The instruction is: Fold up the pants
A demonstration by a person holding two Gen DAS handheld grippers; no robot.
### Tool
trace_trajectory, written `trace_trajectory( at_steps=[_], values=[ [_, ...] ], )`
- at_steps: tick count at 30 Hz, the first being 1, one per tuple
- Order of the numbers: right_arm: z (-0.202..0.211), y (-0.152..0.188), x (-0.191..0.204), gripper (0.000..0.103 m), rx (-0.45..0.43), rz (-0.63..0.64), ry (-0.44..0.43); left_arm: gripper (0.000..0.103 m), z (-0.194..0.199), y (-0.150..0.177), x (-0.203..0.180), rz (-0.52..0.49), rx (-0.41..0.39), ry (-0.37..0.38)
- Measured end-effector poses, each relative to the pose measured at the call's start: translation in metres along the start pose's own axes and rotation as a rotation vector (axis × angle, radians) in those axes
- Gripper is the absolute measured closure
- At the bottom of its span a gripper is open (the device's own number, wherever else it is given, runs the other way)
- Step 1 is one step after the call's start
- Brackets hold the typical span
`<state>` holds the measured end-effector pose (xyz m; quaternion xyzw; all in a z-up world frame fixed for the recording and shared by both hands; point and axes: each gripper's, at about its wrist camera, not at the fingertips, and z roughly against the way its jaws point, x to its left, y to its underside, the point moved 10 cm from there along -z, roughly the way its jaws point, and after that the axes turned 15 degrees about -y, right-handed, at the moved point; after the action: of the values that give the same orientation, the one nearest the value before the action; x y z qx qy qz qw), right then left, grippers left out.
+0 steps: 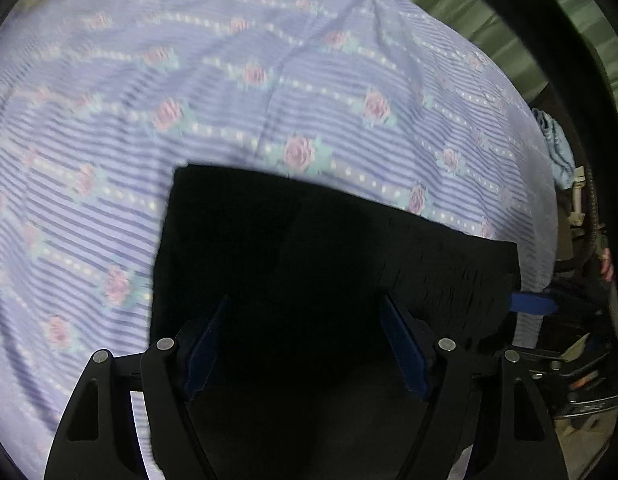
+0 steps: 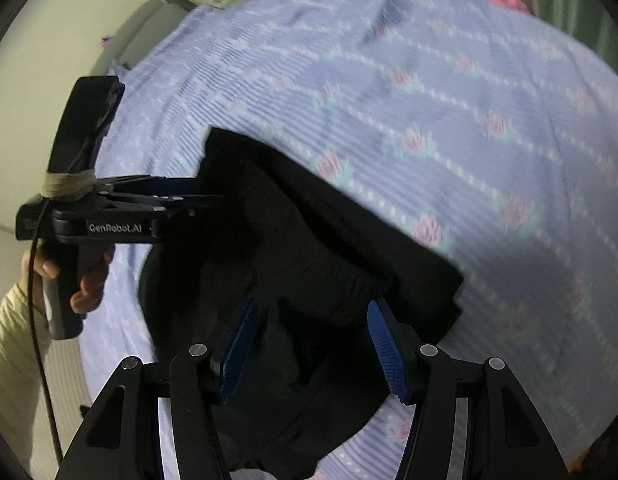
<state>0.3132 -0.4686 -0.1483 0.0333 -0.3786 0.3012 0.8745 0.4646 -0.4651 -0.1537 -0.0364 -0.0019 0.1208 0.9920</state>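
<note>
Fingers point(image 2: 385, 344) spread over black pants point(image 2: 309, 256); only right view shows left gripper point(image 2: 197, 196)

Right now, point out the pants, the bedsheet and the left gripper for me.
pants point(image 2: 309, 248), right wrist view, on the top folded layer.
bedsheet point(image 1: 269, 60), left wrist view, on bare striped fabric beyond the pants.
left gripper point(image 2: 205, 196), right wrist view, at its fingertips by the pants' edge.

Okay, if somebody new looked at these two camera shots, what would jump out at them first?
The black pants lie bunched in the middle of a lilac bedsheet with pink roses. Both grippers hover over them with blue-padded fingers spread open, and the left gripper shows from the side at the pants' left edge.
</note>
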Motion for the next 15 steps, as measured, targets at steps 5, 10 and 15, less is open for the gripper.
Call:
trace_trajectory(
  at_steps=[5,10,15],
  values=[
    [-0.013,0.002,-0.011,0.048,-0.016,-0.051,0.001,0.037,-0.005,0.001,0.008,0.105,-0.002,0.123],
    [-0.011,-0.005,-0.005,0.060,-0.028,0.019,0.025,0.063,0.004,0.005,0.018,0.177,-0.048,0.172],
    [0.010,-0.013,0.007,0.062,-0.066,0.067,0.034,0.075,0.023,-0.003,0.009,0.170,-0.127,0.164]
  ],
)
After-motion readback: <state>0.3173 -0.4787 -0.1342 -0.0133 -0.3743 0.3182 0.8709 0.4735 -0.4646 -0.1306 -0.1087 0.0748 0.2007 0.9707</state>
